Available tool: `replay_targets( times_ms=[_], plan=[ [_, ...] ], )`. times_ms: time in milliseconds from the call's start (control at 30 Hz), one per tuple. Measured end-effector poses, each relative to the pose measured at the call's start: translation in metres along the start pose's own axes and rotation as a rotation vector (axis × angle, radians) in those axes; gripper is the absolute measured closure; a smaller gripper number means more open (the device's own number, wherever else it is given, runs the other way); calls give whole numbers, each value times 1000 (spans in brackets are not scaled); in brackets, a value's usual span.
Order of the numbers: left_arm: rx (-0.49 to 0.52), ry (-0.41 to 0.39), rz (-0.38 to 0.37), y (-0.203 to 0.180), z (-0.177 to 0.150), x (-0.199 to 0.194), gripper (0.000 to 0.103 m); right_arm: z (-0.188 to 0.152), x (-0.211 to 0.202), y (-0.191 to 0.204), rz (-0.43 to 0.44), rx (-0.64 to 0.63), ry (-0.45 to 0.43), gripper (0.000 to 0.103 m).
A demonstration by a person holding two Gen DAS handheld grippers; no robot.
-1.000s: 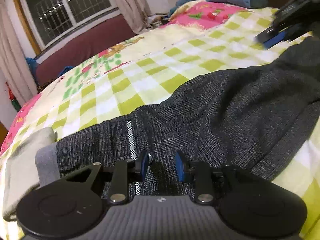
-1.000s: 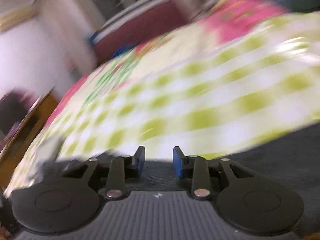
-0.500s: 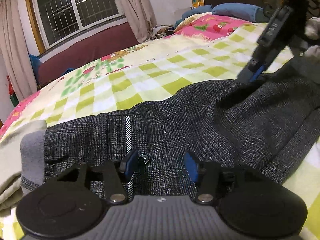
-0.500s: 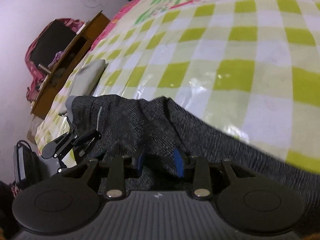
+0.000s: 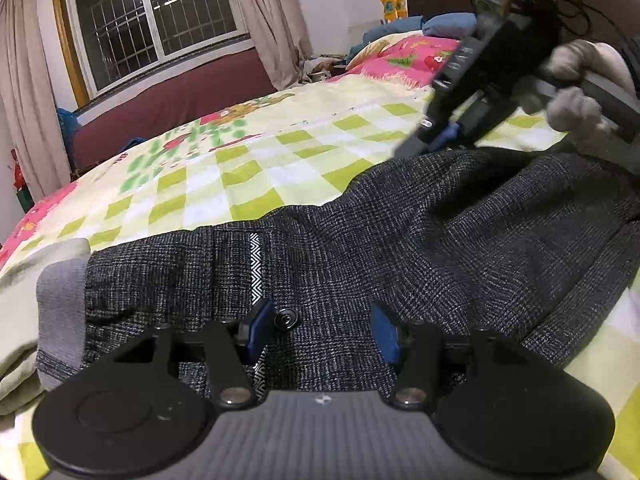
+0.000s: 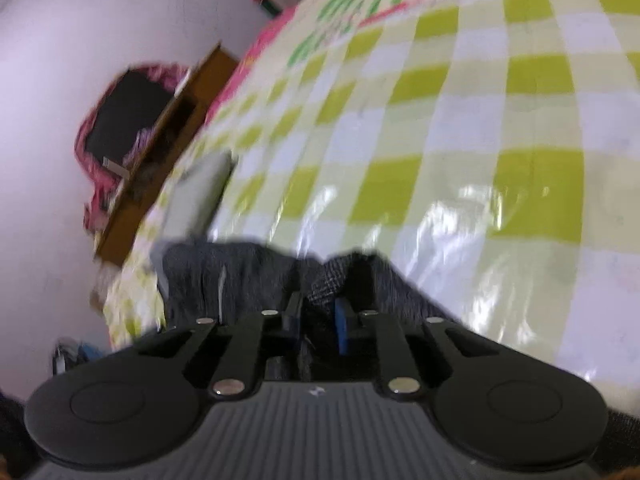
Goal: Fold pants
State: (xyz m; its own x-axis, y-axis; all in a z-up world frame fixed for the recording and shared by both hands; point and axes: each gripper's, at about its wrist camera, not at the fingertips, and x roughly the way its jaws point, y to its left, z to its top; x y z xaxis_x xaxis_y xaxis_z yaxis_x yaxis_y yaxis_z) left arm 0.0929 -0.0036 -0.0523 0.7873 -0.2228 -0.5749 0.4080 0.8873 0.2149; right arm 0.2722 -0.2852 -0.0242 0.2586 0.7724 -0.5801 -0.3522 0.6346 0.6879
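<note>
Grey pants fold pinched between right gripper fingers.

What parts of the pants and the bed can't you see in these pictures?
- Left wrist view: the pants run past the right edge; their near part hides under the left gripper.
- Right wrist view: blurred; the right gripper covers the pinched fold, and the pants' weave smears.

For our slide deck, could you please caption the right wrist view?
Right gripper, just closing, pinches a fold of dark pants on the checked bedspread.
</note>
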Motion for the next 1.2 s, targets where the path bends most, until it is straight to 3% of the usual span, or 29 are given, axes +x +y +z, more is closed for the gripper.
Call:
replay_targets(
  times_ms=[167,233,300,367,467,600,667,733,767,800,867,967,1100,1167,1200],
  plan=[
    [-3,-1,-3,1,0,1,36,19,18,-8,-120,47,-92,88],
    [0,0,-1,0,0,1,35,22,20,-5,-233,-12,-112,88],
    [0,-1,-2,0,0,0,35,26,7,-3,-313,-12,-140,87],
    [0,-2,-3,1,0,0,35,19,-22,8,-308,-22,-224,85],
    [3,-4,1,0,0,-1,35,-13,-80,26,-340,-25,-326,84],
    [8,-1,14,-1,0,-2,34,-79,-135,23,-438,85,-382,84],
    [20,8,37,-3,0,-2,31,-119,-153,7,-528,160,-374,85],
    [33,26,71,-5,2,-3,29,-152,-167,-21,-717,291,-337,81],
    [45,39,88,-6,4,-5,29,-162,-172,-31,-750,333,-343,97],
    [64,49,103,-8,5,-7,29,-170,-182,-40,-732,363,-377,99],
    [126,64,148,-13,10,-13,29,-176,-197,-37,-723,382,-451,86],
    [151,38,163,-14,28,-29,29,-162,-194,-13,-709,243,-430,86],
    [170,-56,121,-19,63,-44,29,-130,-173,16,-550,47,-415,82],
    [167,-76,58,-24,76,-42,29,-110,-148,26,-477,-50,-342,68],
    [163,-80,20,-29,81,-40,29,-97,-126,31,-442,-83,-294,69]
  ],
)
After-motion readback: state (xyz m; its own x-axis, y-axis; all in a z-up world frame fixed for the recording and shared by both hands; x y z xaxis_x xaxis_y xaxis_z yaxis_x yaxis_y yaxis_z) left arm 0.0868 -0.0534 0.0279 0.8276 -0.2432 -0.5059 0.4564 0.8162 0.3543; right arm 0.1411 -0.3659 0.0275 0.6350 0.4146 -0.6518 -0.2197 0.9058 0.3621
